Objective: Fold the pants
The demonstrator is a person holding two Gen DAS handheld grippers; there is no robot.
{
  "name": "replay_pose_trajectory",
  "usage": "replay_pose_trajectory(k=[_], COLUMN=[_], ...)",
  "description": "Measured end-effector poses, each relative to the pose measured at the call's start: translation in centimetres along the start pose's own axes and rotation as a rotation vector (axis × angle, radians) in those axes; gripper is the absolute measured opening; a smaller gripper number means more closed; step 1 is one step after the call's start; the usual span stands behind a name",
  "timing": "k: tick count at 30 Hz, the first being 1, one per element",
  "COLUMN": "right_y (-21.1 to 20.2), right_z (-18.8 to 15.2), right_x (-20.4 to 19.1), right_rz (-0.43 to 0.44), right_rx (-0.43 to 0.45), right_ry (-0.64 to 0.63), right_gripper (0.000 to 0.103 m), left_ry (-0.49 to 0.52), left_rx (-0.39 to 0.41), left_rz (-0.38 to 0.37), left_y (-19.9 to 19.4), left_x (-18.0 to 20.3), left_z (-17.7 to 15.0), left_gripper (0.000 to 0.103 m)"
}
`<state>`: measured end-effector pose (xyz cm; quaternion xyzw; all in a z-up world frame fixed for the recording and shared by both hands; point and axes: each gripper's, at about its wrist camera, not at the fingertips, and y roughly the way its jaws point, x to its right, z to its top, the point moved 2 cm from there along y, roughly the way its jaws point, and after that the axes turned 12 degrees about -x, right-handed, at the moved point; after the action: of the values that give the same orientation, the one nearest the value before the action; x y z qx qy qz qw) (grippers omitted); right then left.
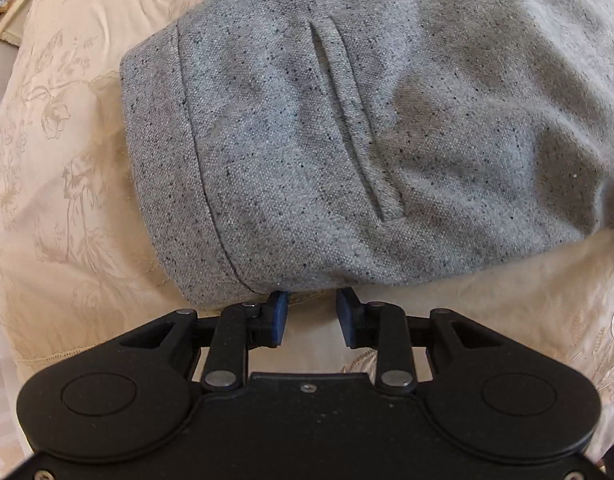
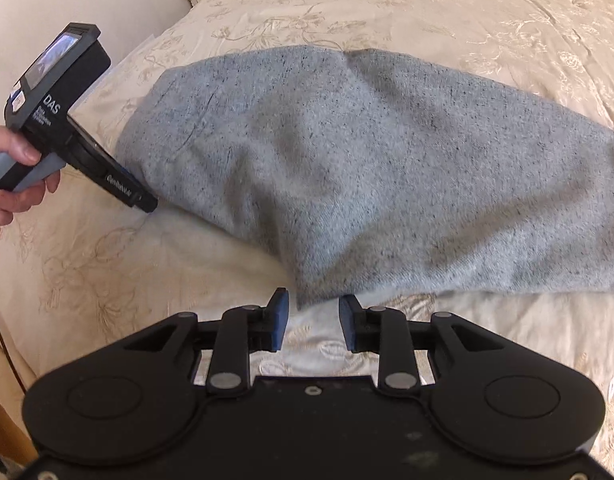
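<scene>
Cream embroidered bedspread (image 2: 447, 20) under folded speckled grey woven pants (image 2: 367, 168)

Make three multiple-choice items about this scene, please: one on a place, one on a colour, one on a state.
1. Where do the pants lie?
A. on a cream bedspread
B. on a wooden floor
C. on a chair

2. What colour are the pants?
A. red
B. speckled grey
C. black

3. How does the right gripper stand?
A. shut on the pants
B. shut on nothing
C. open, holding nothing

Answers: 1 A, the bedspread shows all round them. 2 B, grey cloth with dark flecks. 3 C, its blue pads stand apart near the cloth's edge.
</scene>
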<state>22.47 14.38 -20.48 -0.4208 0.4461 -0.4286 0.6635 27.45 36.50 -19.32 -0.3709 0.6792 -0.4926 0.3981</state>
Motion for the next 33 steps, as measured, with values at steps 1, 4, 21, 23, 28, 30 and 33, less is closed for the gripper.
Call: replay_pose_trajectory(k=[1, 4, 21, 23, 28, 30, 33], right_y=[0.2, 0.5, -3.1, -4.2, -5.2, -5.3, -5.4], right_z=[0.3, 0.7, -1.7, -1.4, -0.6, -0.3, 0.0], right_x=[0.0, 0.2, -0.7, 0.9, 5.7, 7.5, 10.2], right_rz=[0.005, 0.073, 0.102, 0.092, 0.023, -0.016, -0.058], right_rx=[0.001, -0.012, 0.009, 0.039, 0.088, 0.099, 0.114], right_ry=[0.000, 0.010, -0.051, 0.007, 0.179, 0.230, 0.267], right_gripper=[0.031, 0.010, 0.017, 0.017, 0.018, 0.018, 0.018], left_ry=[0.007, 0.019, -0.015, -0.029, -0.019, 0.006, 0.074], left_rx=[0.004, 0.014, 0.123, 0.170, 0.238, 0.245, 0.217], left_rz=[0.008, 0.015, -0.024, -0.066, -0.159, -0.185, -0.140], left_y=[-0.2, -0.4, -6.9, -8.5, -9.5, -9.3, -7.6], left_x=[0.4, 0.8, 2.1, 3.7, 10.3, 13.2, 16.5], left_z=[-0.2, -0.8, -3.0, -2.2, 2.0, 3.2, 4.6], left_gripper=[0.041, 0.041, 0.039, 0.039, 0.039, 0.039, 0.040])
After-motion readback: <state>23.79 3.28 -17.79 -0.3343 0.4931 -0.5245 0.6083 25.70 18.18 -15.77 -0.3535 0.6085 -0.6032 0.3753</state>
